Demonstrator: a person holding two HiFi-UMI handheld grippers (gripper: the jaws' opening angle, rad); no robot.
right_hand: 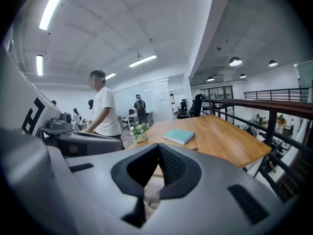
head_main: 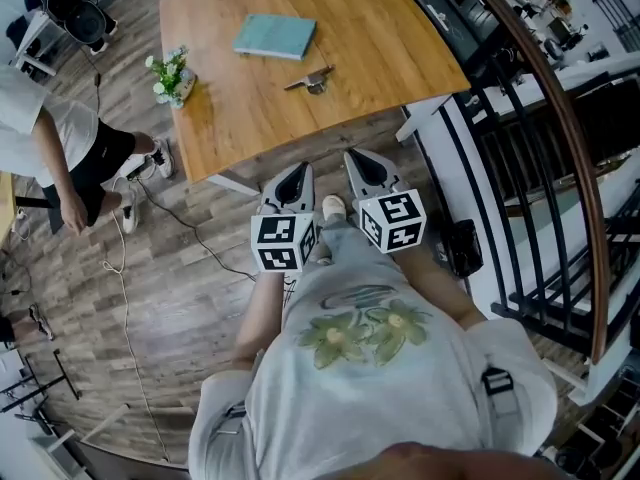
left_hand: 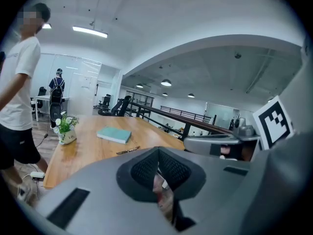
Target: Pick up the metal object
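Observation:
The metal object [head_main: 310, 80], a small silvery tool, lies on the wooden table [head_main: 380, 58] just in front of a teal book [head_main: 274, 36]. In the left gripper view the metal object [left_hand: 128, 151] shows as a thin strip beyond the jaws. My left gripper [head_main: 297, 170] and right gripper [head_main: 353, 156] hang side by side off the table's near edge, above the floor. Both are shut with nothing between their jaws. Each points toward the table; the left gripper [left_hand: 158, 152] and the right gripper [right_hand: 158, 148] are well short of the object.
A small pot of white flowers [head_main: 170, 76] stands near the table's left edge. A person in a white shirt [head_main: 60, 138] stands to the left, with cables [head_main: 125, 268] on the floor. A black railing [head_main: 560, 148] runs along the right.

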